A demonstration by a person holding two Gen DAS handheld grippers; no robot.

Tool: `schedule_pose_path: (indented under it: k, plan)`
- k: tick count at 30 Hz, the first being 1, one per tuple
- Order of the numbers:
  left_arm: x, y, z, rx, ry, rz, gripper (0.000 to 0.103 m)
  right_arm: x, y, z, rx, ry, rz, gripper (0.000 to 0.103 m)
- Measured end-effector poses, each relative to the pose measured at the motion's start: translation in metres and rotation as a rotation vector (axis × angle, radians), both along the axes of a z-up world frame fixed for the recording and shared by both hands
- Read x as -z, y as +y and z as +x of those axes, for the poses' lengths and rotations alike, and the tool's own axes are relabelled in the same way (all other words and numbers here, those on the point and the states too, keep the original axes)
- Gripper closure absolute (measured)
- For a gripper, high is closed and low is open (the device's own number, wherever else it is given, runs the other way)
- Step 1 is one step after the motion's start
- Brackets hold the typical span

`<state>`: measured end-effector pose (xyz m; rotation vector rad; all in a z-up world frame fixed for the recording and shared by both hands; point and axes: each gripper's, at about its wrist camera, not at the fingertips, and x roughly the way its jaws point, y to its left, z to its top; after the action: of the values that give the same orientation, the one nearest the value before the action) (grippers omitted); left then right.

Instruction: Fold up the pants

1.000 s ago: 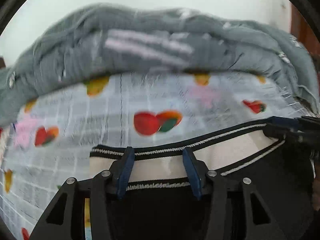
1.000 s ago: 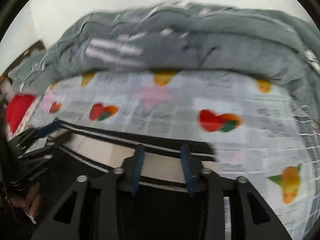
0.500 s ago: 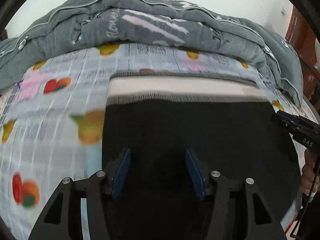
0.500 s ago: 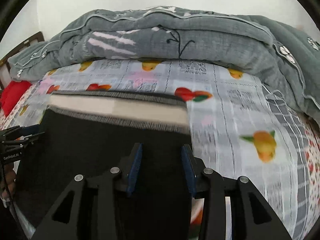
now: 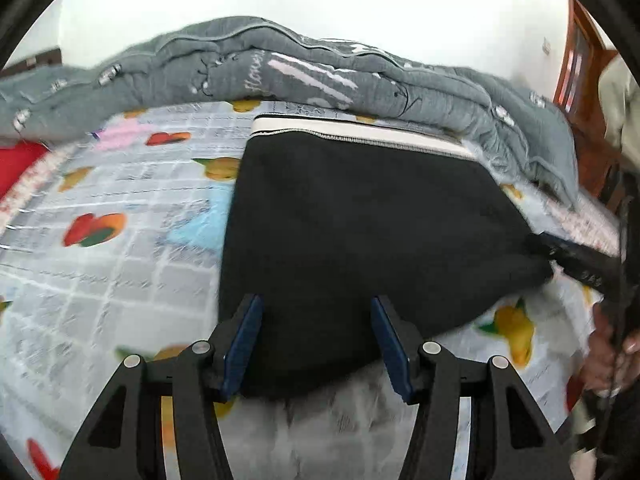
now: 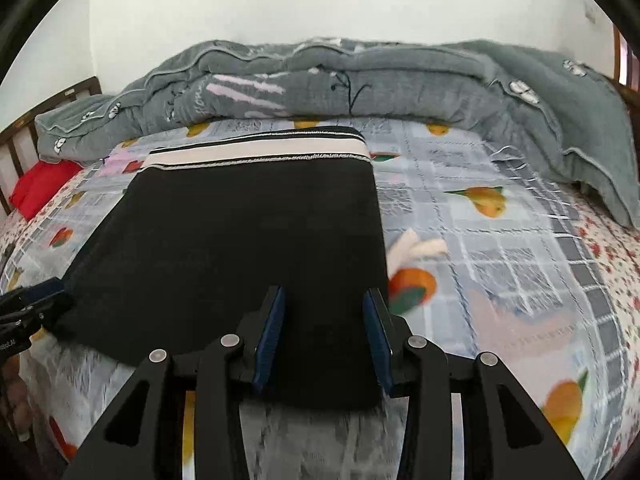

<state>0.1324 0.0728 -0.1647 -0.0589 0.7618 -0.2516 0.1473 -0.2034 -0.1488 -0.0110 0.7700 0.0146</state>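
The near hem of the folded black fabric pants [image 5: 360, 216] is lying blurred under both claws, so its edge and the bedsheet just below it are hard to make out, and the pants' lower corners are cut off behind the black gripper frames. In the left wrist view the right gripper [image 5: 576, 256] is showing only as a dark smeared shape at the pants' right edge, with part of a person's hand [image 5: 612, 348] below it at the frame's rim.

A second ago both claws were at the cream and black striped waistband [image 6: 260, 148], with the fabric lying between the pads; now that waistband is lying far off, near the rumpled grey quilt [image 6: 360, 84], and the claws are standing back at the near hem.

The pants are lying flat as a dark rectangle on the fruit-printed grey checked bedsheet [image 6: 500, 248], waistband at the far end.

The left gripper [image 5: 316, 340] is standing about half open, pads apart over the hem and pressing nothing. The right gripper's jaws are likewise parted above the fabric, gripping nothing.
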Motion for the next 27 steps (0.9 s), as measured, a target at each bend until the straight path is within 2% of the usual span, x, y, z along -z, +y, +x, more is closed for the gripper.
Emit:
schedule_pose_path:
  k: [4,8,10,13,17,18,19,20,21,22,24,25,27]
  plan:
    - [0.004,0.007,-0.014,-0.022,0.017,0.029,0.045,0.013,-0.005,-0.019,0.003,0.033,0.013,0.062]
    - [0.018,0.015,-0.016,-0.063,0.099,0.066,0.045,0.02,-0.014,-0.023,0.033,0.036,0.074,0.062]
    - [0.015,0.02,-0.026,-0.084,0.052,0.105,0.045,0.022,-0.016,-0.02,0.042,0.044,0.094,0.061]
    - [0.016,0.029,-0.028,-0.072,0.041,0.16,0.045,0.024,-0.011,-0.018,0.037,0.047,0.055,0.059]
    - [0.013,0.022,-0.019,0.023,0.017,0.276,0.046,0.025,-0.013,-0.019,0.035,0.052,0.063,0.058]
    - [0.011,0.015,-0.016,0.041,0.0,0.312,0.051,0.025,-0.015,-0.019,0.037,0.053,0.071,0.058]
    - [0.011,0.005,-0.009,0.051,-0.014,0.345,0.067,0.025,-0.016,-0.019,0.04,0.054,0.077,0.058]
    - [0.011,0.0,-0.005,0.058,-0.007,0.335,0.078,0.025,-0.016,-0.019,0.045,0.054,0.08,0.058]
    - [0.01,-0.004,-0.001,0.055,-0.003,0.307,0.085,0.026,-0.017,-0.019,0.05,0.054,0.085,0.058]
    - [0.004,-0.004,-0.002,0.016,-0.046,0.269,0.09,0.026,-0.017,-0.02,0.055,0.054,0.092,0.058]
    - [-0.005,0.002,-0.008,-0.026,-0.104,0.168,0.092,0.026,-0.017,-0.021,0.06,0.055,0.096,0.058]
    - [-0.003,0.011,-0.007,-0.064,-0.087,0.096,0.092,0.025,-0.016,-0.022,0.057,0.056,0.093,0.058]
    - [0.011,0.02,-0.002,-0.109,-0.008,0.048,0.092,0.024,-0.015,-0.023,0.042,0.063,0.085,0.058]
